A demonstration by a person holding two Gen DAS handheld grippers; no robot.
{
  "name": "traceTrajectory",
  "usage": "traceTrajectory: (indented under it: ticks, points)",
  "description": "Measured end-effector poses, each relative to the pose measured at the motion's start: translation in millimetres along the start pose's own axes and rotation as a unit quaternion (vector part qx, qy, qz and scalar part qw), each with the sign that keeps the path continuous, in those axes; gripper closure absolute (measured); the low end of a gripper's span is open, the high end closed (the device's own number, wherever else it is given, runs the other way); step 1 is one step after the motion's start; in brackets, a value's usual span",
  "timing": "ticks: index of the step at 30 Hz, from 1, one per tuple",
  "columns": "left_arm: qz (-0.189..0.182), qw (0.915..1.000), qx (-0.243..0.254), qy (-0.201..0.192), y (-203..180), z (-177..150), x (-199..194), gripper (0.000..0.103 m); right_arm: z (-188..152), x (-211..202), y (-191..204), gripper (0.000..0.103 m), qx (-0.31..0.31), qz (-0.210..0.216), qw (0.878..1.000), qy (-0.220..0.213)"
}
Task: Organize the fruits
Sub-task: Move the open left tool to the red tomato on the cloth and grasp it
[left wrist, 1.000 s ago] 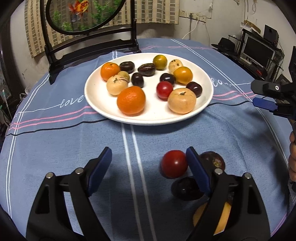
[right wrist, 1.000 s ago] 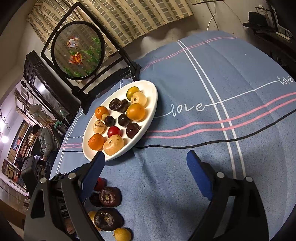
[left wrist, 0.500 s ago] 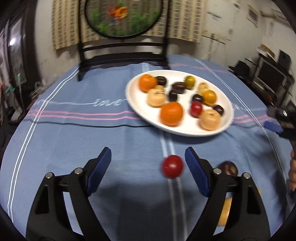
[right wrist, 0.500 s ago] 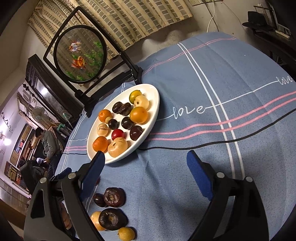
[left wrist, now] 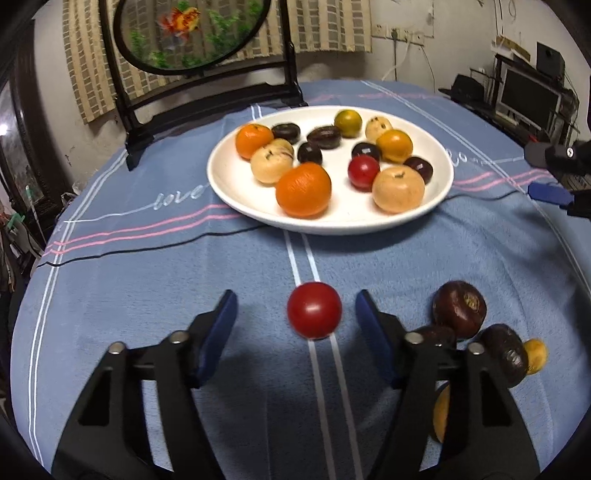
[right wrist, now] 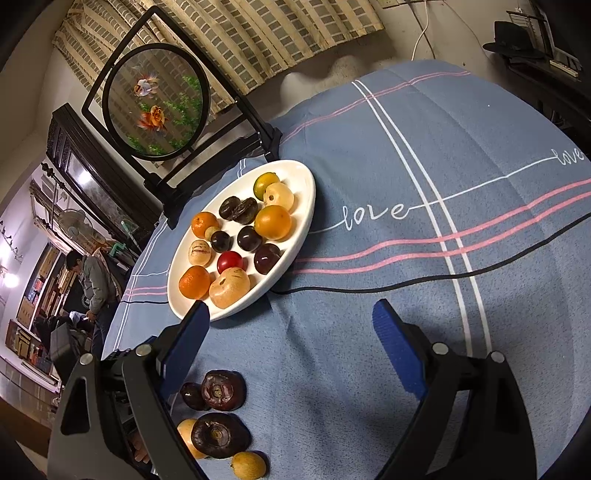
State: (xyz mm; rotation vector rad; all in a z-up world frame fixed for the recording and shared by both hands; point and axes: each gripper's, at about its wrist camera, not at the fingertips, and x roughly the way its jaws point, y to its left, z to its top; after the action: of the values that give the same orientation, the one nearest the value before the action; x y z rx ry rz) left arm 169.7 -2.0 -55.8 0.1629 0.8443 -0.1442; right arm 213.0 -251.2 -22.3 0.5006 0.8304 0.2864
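Note:
A red round fruit (left wrist: 314,310) lies on the blue cloth between the fingers of my left gripper (left wrist: 294,297). Its jaws are closing, with a gap still showing on each side of the fruit. Beyond it stands a white plate (left wrist: 229,192) holding several orange, tan, dark and red fruits. Loose dark fruits (left wrist: 460,308) and a small yellow one (left wrist: 535,356) lie to the right. My right gripper (right wrist: 291,310) hangs open and empty over bare cloth near the plate (right wrist: 306,206), with the dark fruits (right wrist: 221,389) at its lower left. The red fruit is hidden in the right wrist view.
A black-framed round goldfish screen (left wrist: 192,33) stands behind the plate at the table's far edge. A monitor and shelves (left wrist: 528,96) are off to the right. A person (right wrist: 94,280) stands in the room beyond the table's left side.
The left view swung so the red fruit, earlier beside the right finger, now sits centred between the jaws, which have narrowed. The right gripper has hardly moved.

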Motion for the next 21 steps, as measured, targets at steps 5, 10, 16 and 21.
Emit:
traceTrajectory:
  ticks: [5,10,16,21]
  points:
    - [-0.007,0.9999,-0.003,0.012,1.4,-0.7,7.5,0.055,-0.7,1.9,-0.8,0.013,0.001,-0.002,1.000,0.005]
    - [-0.017,0.9998,0.002,0.007,-1.1,0.0,6.8,0.072,-2.2,5.2,1.6,0.013,-0.004,-0.005,1.000,0.013]
    - [-0.005,1.0000,-0.008,-0.001,3.2,1.8,3.2,0.072,-4.1,8.1,3.0,0.013,-0.008,-0.007,1.000,0.020]
    - [0.005,0.9992,-0.039,-0.006,16.8,4.9,1.5,0.072,-11.0,11.9,14.7,0.013,-0.027,0.008,0.999,0.036]
